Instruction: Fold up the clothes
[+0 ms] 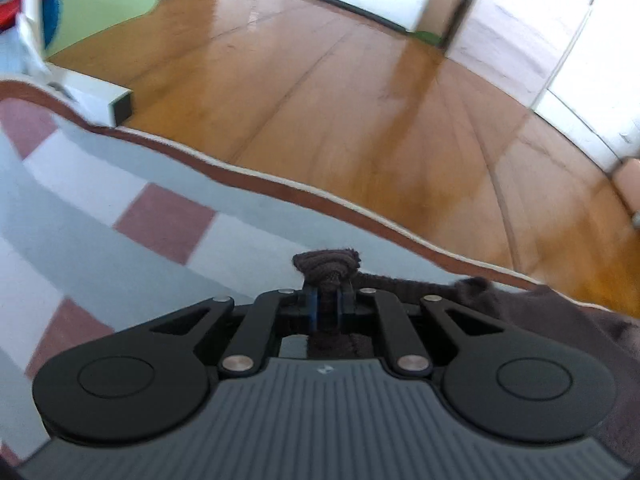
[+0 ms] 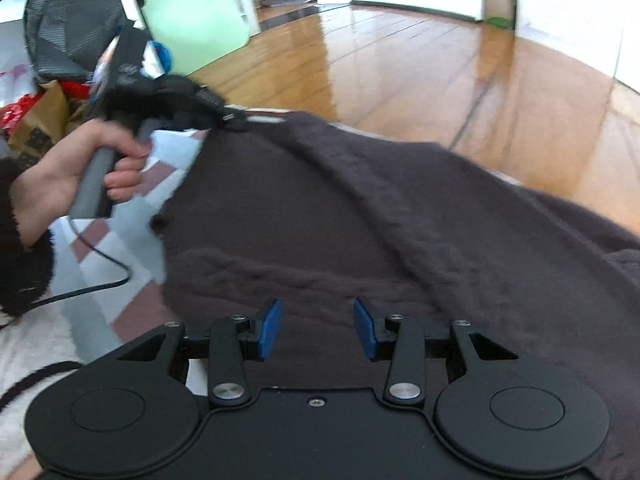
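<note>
We judge folding barely begun: left gripper (image 1: 327,300) pinches the dark sweater (image 2: 360,220) edge, right gripper (image 2: 318,328) gapes empty at lower centre, sweater unfolded.

A checked blue-and-red mat (image 1: 120,184) lies on a glossy wooden floor (image 1: 360,100).

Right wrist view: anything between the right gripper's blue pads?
Nothing pinched. The right gripper is open; only the dark sweater spread on the bed lies behind the gap.
</note>
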Demonstrator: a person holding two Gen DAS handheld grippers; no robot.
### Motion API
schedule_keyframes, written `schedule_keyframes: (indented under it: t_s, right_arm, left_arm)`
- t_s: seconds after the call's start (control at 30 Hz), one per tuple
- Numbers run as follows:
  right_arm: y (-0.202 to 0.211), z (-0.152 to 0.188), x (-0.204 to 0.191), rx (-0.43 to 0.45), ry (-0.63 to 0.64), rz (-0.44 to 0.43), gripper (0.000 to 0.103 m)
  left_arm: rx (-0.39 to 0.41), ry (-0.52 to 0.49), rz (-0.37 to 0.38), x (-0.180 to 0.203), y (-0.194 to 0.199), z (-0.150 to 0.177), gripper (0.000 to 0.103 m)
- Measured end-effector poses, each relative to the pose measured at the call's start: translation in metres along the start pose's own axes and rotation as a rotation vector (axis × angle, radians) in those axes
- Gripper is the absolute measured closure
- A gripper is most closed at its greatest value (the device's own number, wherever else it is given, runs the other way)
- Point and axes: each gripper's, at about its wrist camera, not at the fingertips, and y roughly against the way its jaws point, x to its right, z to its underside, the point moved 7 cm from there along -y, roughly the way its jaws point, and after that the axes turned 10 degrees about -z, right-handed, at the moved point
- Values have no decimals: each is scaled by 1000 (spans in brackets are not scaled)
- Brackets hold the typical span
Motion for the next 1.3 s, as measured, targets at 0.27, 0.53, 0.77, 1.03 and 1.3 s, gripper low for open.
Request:
schedule_keyframes:
  t_s: [0.27, 0.53, 0.77, 1.03, 1.3]
  right_arm:
    - [-26, 5, -53, -115, 163, -122, 53]
    - [-58, 5, -81, -192, 383, -105, 45]
    - [-97, 6, -93, -202, 588, 47, 35]
    - [-83, -26, -61, -45, 255, 17, 80]
    - [-44, -24, -46, 136, 1, -118, 81]
  left_arm:
    - [-185, 151, 62, -24, 14, 26, 51]
    - [-238, 349, 9, -80, 47, 70, 47]
    - [-253, 294, 98, -56, 48, 82, 40]
    - [-305, 458, 174, -55, 55, 101, 18]
    - [-226, 462, 317, -1, 65, 80, 95]
